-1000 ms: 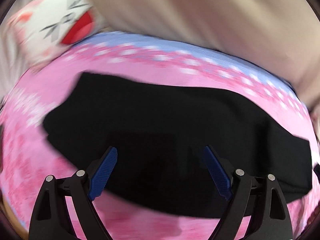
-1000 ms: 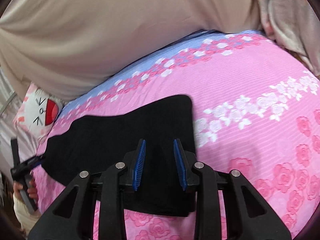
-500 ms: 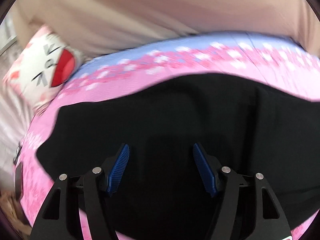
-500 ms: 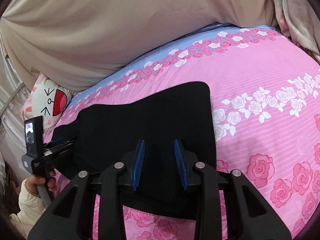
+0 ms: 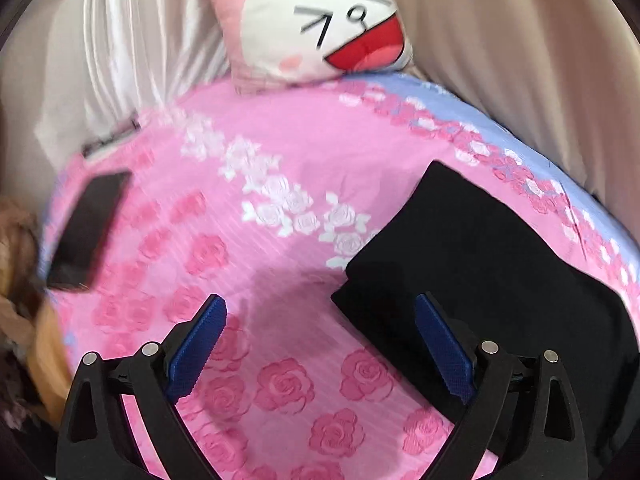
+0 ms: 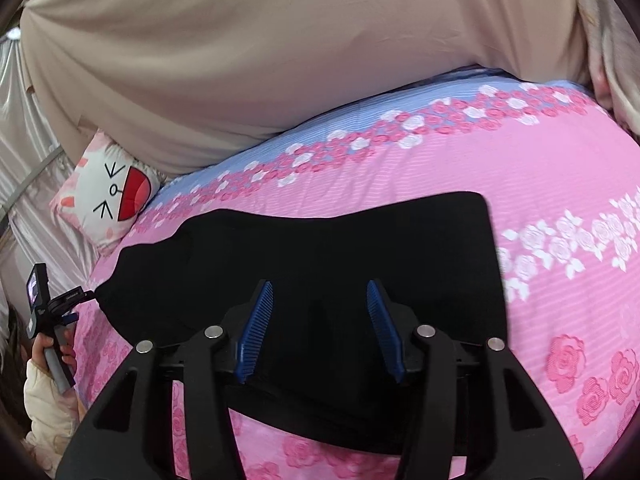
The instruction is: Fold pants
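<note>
The black pants (image 6: 320, 256) lie folded flat on the pink rose bedspread (image 6: 560, 200). My right gripper (image 6: 320, 296) hovers over their near edge, open and empty, with the jaws a moderate way apart. In the left wrist view the pants (image 5: 480, 248) lie at the right. My left gripper (image 5: 320, 316) is wide open and empty at their left end, its right finger (image 5: 440, 344) over the black cloth and its left finger (image 5: 196, 344) over bare bedspread (image 5: 240, 240). The left gripper also shows in the right wrist view (image 6: 60, 304), held in a hand.
A white and pink cartoon-face pillow (image 5: 320, 24) lies at the head of the bed, also seen in the right wrist view (image 6: 108, 196). A beige cover (image 6: 280, 60) hangs behind. A black phone (image 5: 88, 228) lies near the left edge of the bed.
My left gripper has swung left off the middle of the pants to their left end and opened wider. My right gripper has opened from a narrow gap and stays over the near edge.
</note>
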Motion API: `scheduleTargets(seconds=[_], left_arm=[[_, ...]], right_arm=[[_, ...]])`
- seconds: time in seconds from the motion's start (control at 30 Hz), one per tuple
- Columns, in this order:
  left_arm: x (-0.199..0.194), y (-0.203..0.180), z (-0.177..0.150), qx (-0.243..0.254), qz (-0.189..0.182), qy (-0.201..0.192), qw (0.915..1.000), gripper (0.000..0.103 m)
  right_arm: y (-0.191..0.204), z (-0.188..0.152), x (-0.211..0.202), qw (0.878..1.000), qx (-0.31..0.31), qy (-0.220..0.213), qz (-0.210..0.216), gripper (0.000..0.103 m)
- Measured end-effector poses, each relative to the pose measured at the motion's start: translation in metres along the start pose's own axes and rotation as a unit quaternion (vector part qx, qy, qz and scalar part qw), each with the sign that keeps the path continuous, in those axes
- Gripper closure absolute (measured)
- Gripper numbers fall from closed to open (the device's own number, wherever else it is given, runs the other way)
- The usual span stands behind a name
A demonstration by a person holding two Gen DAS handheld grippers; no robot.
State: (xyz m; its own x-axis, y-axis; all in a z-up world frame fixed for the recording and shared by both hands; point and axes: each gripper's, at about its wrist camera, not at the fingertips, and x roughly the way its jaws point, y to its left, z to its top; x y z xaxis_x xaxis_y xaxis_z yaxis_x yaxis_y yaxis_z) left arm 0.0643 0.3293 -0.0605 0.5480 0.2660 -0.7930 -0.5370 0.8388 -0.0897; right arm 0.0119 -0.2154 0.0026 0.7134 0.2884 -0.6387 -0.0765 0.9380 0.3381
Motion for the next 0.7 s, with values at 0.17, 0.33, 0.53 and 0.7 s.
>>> scheduleTargets(seconds=[0.17, 0.33, 0.53, 0.7], left_arm=[[0.031, 0.000, 0.000, -0.034, -0.027, 0.044, 0.9981, 0.009], [0.035, -0.015, -0.001, -0.013, -0.025, 0.034, 0.9990, 0.009], [0.038, -0.022, 0.009, -0.010, -0.080, 0.026, 0.9964, 0.035], [0.020, -0.045, 0.022, 0.026, -0.083, -0.008, 0.9962, 0.090]], right_arm=[[0.021, 0.001, 0.001, 1.000, -0.027, 0.000, -0.016, 0.047], [0.030, 0.000, 0.006, 0.999, -0.035, 0.009, -0.024, 0.047], [0.038, 0.002, 0.015, 0.999, -0.042, 0.015, -0.017, 0.047], [0.033, 0.002, 0.013, 0.999, -0.034, 0.011, -0.021, 0.047]])
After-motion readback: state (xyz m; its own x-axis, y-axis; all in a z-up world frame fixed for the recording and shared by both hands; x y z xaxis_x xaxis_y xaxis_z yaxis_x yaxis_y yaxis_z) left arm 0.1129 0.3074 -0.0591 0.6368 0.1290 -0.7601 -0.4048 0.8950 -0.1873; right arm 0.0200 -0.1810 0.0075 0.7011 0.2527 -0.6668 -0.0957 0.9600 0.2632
